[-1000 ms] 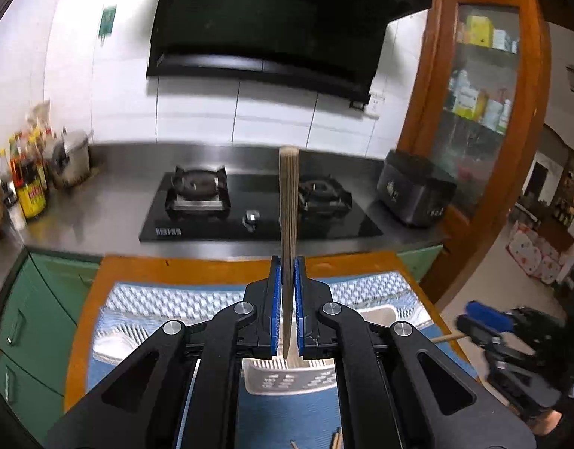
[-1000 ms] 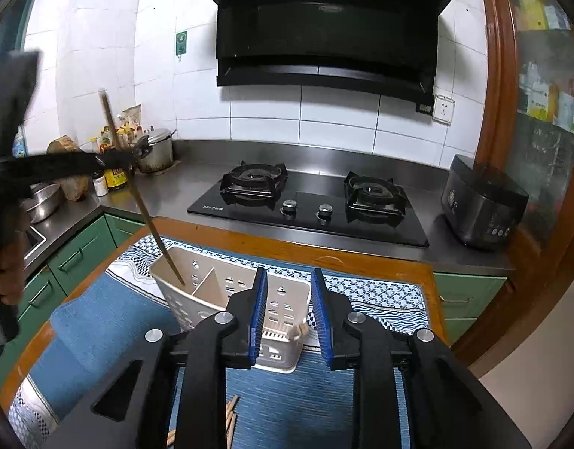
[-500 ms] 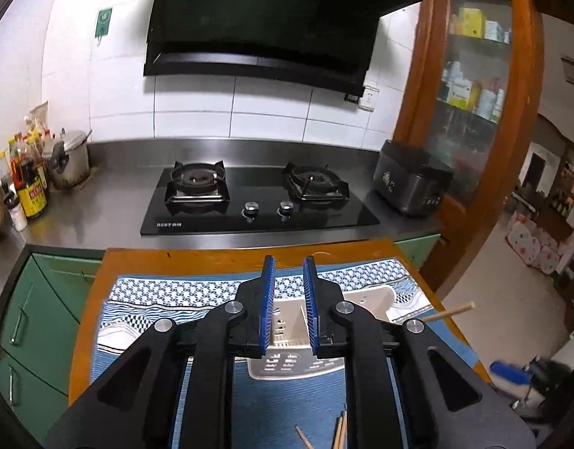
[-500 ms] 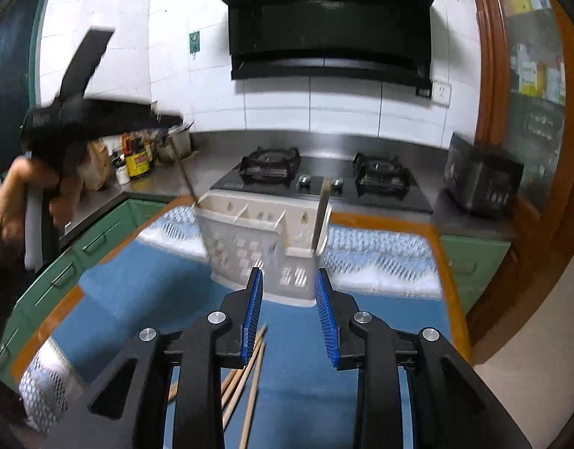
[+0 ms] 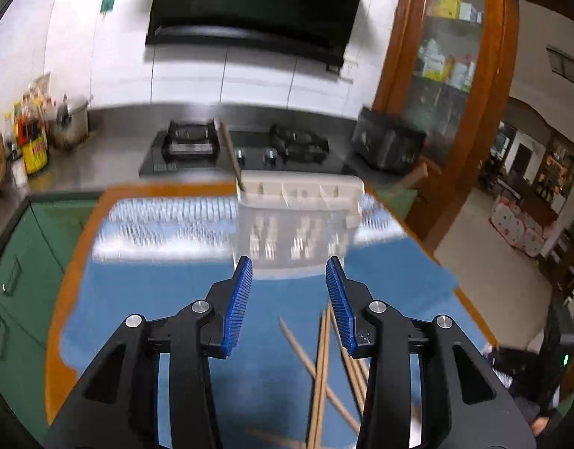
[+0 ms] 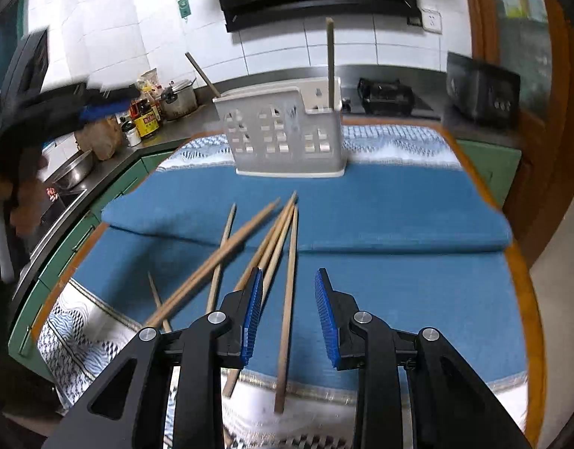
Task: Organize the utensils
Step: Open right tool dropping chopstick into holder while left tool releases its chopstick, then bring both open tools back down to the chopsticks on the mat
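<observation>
A white slotted utensil holder (image 6: 287, 131) stands on the blue mat (image 6: 399, 217); it also shows in the left wrist view (image 5: 298, 217). Two wooden chopsticks stand in it: one upright at its right end (image 6: 329, 60), one leaning at its left end (image 6: 202, 74), seen too in the left wrist view (image 5: 231, 155). Several loose chopsticks (image 6: 272, 247) lie on the mat in front of it. My right gripper (image 6: 287, 299) is open and empty, low over one loose chopstick (image 6: 289, 292). My left gripper (image 5: 289, 292) is open and empty, above the mat, with loose chopsticks (image 5: 320, 366) below its right finger.
The mat covers a wooden table (image 6: 519, 280) with a patterned cloth (image 6: 391, 138). Behind are a steel counter with a gas stove (image 5: 242, 149), a pot and bottles (image 6: 163, 104) at left, and a black appliance (image 6: 481, 89) at right. A wooden cabinet (image 5: 455, 75) stands far right.
My left gripper let go of its chopstick into the holder, opened wide and pulled back. My right gripper drew back and dropped low over the loose chopsticks, jaws wider.
</observation>
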A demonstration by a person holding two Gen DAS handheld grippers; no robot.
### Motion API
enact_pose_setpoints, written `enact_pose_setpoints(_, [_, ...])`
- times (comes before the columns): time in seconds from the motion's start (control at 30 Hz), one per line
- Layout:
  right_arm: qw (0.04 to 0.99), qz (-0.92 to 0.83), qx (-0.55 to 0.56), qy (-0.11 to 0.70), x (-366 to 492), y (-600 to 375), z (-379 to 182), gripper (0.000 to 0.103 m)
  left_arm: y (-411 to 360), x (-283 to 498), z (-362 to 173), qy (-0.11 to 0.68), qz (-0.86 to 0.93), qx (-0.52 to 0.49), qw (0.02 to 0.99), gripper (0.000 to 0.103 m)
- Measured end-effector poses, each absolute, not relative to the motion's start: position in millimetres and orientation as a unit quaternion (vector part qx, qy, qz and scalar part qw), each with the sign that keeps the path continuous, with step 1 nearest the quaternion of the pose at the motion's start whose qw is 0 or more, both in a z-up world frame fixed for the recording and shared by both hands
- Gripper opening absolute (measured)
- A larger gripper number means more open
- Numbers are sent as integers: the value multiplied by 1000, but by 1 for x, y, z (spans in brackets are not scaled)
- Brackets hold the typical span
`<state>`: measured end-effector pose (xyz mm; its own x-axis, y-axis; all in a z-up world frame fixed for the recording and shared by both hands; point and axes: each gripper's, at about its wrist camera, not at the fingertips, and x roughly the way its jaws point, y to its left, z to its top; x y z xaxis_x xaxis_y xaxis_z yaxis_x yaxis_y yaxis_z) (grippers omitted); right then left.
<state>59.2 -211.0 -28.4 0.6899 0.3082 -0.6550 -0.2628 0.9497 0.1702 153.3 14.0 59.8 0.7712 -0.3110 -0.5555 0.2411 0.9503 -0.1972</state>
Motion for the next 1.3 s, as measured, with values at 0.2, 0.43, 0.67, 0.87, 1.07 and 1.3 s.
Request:
enact_pose_setpoints(0.2, [919, 144, 34, 365, 40, -206, -42, 29, 12, 125, -4, 361, -160, -74, 916, 41])
enact_pose_setpoints(0.43, [919, 143, 39, 364, 31, -203, -47, 32, -14, 120, -59, 414, -179, -45, 891, 38])
enact_pose_setpoints(0.67, [917, 142, 46, 370, 31, -205, -51, 32, -22, 127, -84, 437, -173, -21, 882, 30])
enact_pose_setpoints(0.87, [914, 143, 49, 377, 34, -206, -57, 33, -23, 129, -91, 444, -179, -24, 878, 28])
enact_pose_setpoints(1.07, [913, 143, 50, 378, 34, -206, -59, 33, -25, 132, -95, 444, -178, -23, 878, 28])
enact_pose_setpoints(1.3, [912, 143, 53, 380, 34, -206, -61, 33, -26, 131, -95, 441, -178, -15, 879, 24])
